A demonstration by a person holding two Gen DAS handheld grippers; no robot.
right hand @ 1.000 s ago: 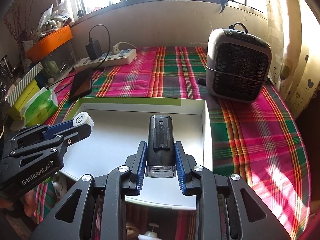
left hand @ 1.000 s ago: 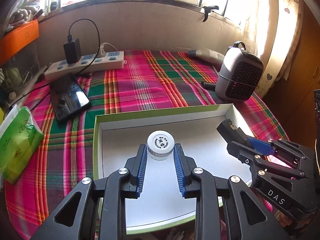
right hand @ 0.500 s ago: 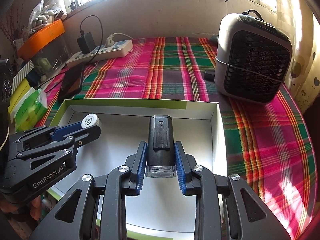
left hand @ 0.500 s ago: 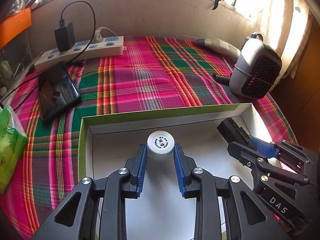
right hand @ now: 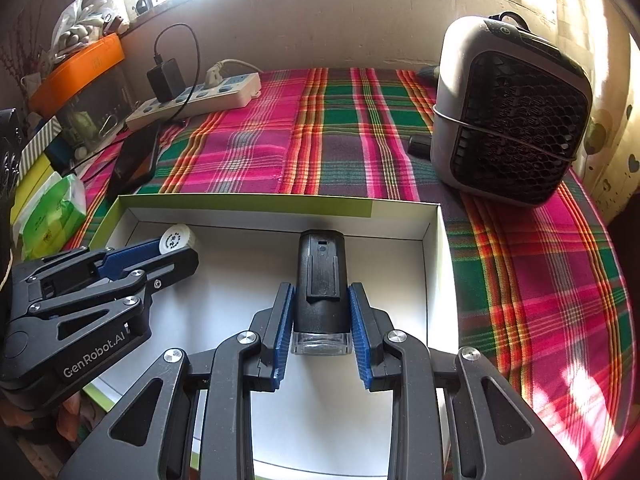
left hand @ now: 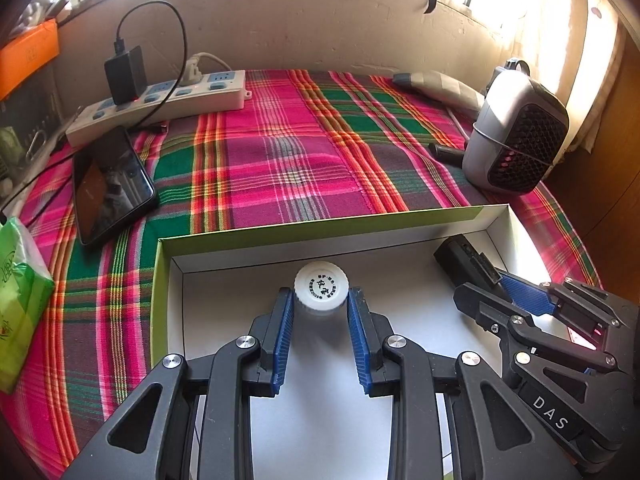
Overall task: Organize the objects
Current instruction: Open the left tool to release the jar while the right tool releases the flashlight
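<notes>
Box [left hand: 280, 232]: shallow white tray with green outer wall, lying on plaid-covered worktop [left hand: 280, 160]; thin card by the look, likely light and easily dented, best taken by a side wall if moved at all.
Black device [right hand: 320, 280]: dark rigid body with clear cap at near end, held over right part of box floor; whether touching floor, cannot tell. Probably hard plastic, moderate weight, smooth sides, so grip across mid-body looks sound.
Right gripper [right hand: 320, 308]: jaws narrowed onto both flanks of black device, blue pads pressing.
White bottle [left hand: 321, 288]: ribbed round cap with printed lettering, body hidden below; over left-centre of box. Judged light, stiff, ribs giving purchase; hold at cap or neck.
Left gripper [left hand: 321, 308]: jaws about half spread, pads against either side of white bottle just under cap, holding it.
Risk: bottle may tip on release if set down tilted.
</notes>
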